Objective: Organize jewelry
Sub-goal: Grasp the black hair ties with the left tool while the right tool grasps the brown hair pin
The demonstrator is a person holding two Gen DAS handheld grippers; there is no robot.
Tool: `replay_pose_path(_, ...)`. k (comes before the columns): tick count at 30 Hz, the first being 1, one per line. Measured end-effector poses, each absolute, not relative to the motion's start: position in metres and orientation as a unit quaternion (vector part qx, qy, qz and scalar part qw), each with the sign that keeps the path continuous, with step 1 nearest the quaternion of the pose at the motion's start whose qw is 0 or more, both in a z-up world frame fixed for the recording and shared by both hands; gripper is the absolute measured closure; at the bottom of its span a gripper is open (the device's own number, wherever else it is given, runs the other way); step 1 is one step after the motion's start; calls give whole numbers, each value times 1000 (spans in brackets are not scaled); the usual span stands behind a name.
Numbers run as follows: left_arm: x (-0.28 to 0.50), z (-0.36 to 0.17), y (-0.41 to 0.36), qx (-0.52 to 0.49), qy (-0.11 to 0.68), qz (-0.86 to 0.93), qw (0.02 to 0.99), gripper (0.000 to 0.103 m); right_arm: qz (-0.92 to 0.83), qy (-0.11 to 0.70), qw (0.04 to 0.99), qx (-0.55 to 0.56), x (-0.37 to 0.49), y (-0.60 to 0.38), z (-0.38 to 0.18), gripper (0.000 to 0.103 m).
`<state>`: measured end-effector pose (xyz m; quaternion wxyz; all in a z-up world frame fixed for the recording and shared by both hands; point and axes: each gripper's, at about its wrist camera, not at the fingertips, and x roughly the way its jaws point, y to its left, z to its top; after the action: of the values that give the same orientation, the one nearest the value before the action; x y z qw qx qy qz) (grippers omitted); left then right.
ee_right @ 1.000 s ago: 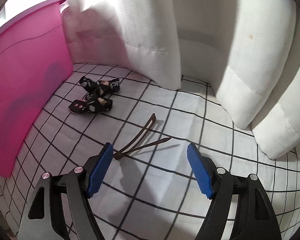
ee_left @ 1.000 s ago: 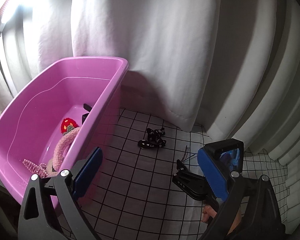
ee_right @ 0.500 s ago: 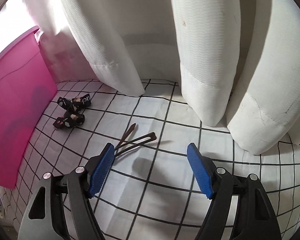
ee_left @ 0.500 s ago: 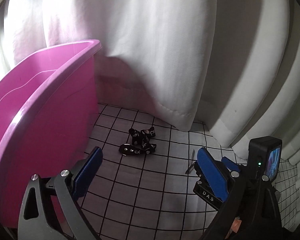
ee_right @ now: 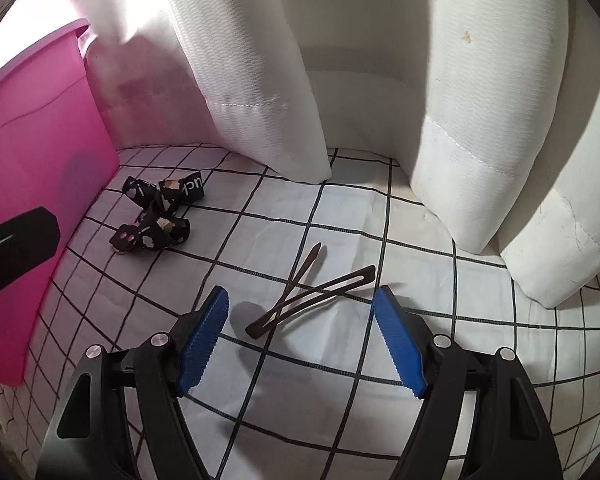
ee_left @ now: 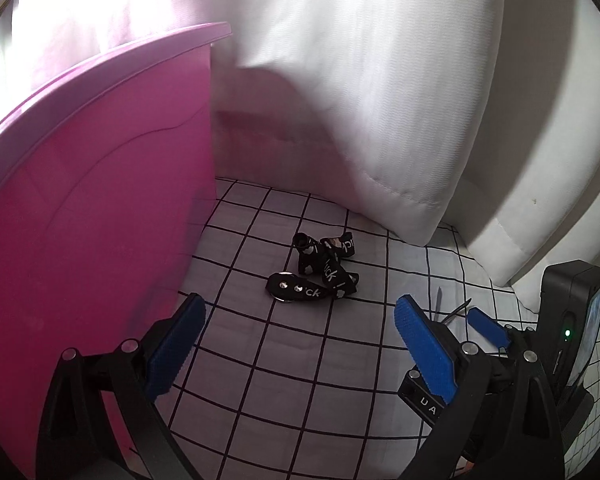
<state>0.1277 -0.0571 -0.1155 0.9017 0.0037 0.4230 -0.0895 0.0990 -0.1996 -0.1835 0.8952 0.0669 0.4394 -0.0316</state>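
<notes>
Two hand-held grippers hover over the grid-patterned cloth (ee_right: 340, 216), both spread wide and gripping nothing. Just ahead of the right hand-held gripper (ee_right: 300, 322), between its blue pads (ee_right: 398, 344), lies a brown hair clip (ee_right: 300, 296). Ahead of the left hand-held gripper (ee_left: 296, 338) sits a black printed bow (ee_left: 320, 270), with the pink tub (ee_left: 92, 216) close on its left side.
</notes>
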Motion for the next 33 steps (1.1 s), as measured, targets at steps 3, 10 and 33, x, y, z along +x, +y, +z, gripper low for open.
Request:
replay_pose_path(3, 136, -122, -61, 10, 421, -86, 903, 10, -44, 439, 896, 57, 100, -201, -186, 31)
replay_pose_path(10, 166, -148, -71, 26, 443, -84, 892, 10, -49, 439, 895, 53, 95, -209, -187, 31)
replay_pose_path(33, 204, -185, -81, 38, 465, -99, 879, 12, -79, 454, 885, 58, 107, -206, -195, 9)
